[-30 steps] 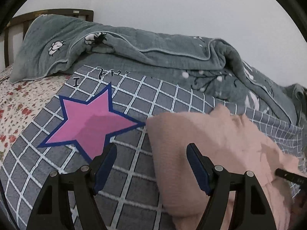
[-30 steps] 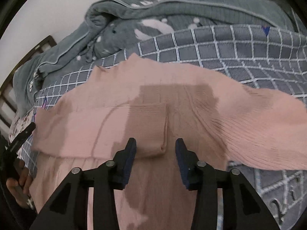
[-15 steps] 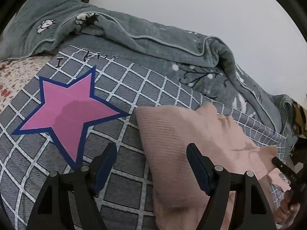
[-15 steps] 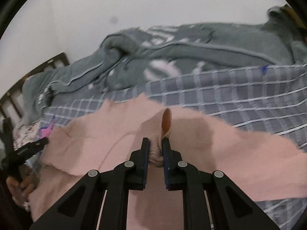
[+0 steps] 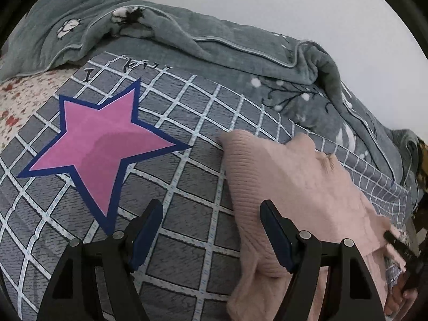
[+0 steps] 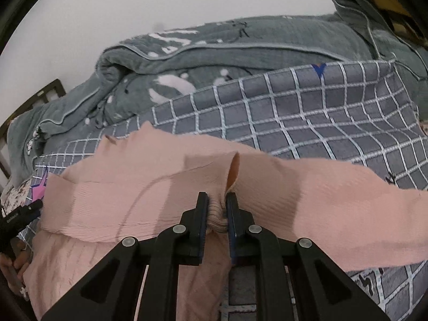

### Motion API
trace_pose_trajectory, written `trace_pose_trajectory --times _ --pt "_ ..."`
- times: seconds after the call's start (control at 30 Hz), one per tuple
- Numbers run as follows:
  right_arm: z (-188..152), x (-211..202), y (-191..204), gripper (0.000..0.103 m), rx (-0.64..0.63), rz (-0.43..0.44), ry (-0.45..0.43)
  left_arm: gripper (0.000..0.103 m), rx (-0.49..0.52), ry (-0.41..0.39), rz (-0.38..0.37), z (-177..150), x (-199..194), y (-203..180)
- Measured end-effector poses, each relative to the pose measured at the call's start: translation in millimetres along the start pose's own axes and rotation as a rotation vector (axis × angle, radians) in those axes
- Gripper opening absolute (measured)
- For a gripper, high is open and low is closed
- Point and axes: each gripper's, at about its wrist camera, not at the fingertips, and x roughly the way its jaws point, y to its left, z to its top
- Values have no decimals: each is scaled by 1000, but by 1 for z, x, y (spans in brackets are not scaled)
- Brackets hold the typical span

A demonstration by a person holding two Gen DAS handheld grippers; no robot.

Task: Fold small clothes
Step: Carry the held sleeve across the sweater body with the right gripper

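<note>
A pink knit sweater (image 6: 139, 200) lies on a grey checked bedspread (image 6: 321, 123). My right gripper (image 6: 217, 208) is shut on a pinched fold of the sweater's sleeve cuff and holds it raised above the body of the sweater. In the left wrist view the sweater (image 5: 289, 182) lies at the right with a folded edge toward the left. My left gripper (image 5: 211, 230) is open and empty, just above the bedspread (image 5: 187, 187), its right finger over the sweater's edge.
A crumpled grey-green blanket (image 5: 187, 40) lies along the far side of the bed by the white wall. A pink star (image 5: 101, 144) is printed on the bedspread. A floral sheet (image 5: 21, 99) shows at far left. A wooden headboard (image 6: 34, 101) stands at the left.
My right gripper closed on the sweater's cuff and lifted it, and still holds it. My left gripper stayed open and shifted slightly along the sweater's left edge.
</note>
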Motion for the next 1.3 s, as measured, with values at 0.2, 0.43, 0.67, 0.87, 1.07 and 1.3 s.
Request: trace_pose_trajectory --times 0.2,0.43,0.67,0.87,1.07,1.3 --pt "-4 9 5 27 -34 -15 76 73 20 -14 117 4 9 -6" --pt "-6 -10 9 43 -76 -12 35 73 0 -119 49 11 -8 -5" --pt "-10 -1 5 43 -61 -23 99 74 110 35 112 12 31 -25" --pt "-6 -36 -14 46 -61 -53 49 75 135 11 189 9 30 -29" --pt "2 -80 -57 54 -45 -207 -8 76 138 -4 183 8 27 -29" --pt "-40 -144 -156 60 158 -342 -69 77 170 -7 170 4 27 -35"
